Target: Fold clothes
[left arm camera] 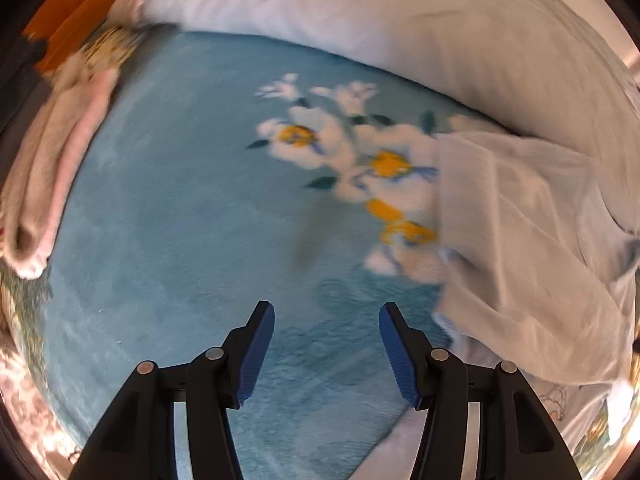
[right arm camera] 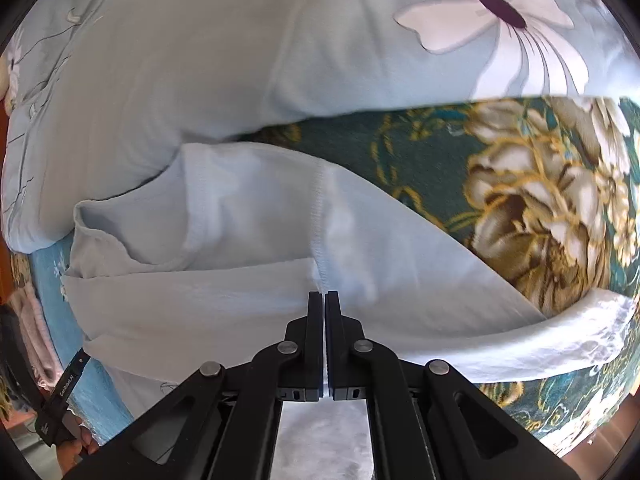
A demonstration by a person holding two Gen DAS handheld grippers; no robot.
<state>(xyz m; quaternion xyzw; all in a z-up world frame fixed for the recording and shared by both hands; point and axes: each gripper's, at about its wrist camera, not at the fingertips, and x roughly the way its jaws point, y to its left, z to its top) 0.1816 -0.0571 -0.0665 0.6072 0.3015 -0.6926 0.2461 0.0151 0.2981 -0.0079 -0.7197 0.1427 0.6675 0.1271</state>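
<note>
Clearly early going: the pale blue garment (right arm camera: 248, 272) lies rumpled and only partly folded on the bed (left arm camera: 168, 208), the right gripper (right arm camera: 324, 300) with jaws together at its seam, the left gripper (left arm camera: 326, 336) hovering with jaws apart and empty.

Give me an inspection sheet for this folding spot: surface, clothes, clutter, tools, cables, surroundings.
Surface: blue floral blanket on a bed, with a darker green floral spread beside it.
Job's things: pale blue garment, crumpled and partly folded over itself, seam running up from the right tool.
Clutter: rolled pinkish towel at the blanket's left edge; pale flowered duvet bunched behind the garment.
Grippers: left tool open over bare blanket, nothing between its pads; right tool shut, tips at the garment's seam, grip on cloth not clear.
Cables: nothing seen.
Surroundings: orange wood floor past the bed.
</note>
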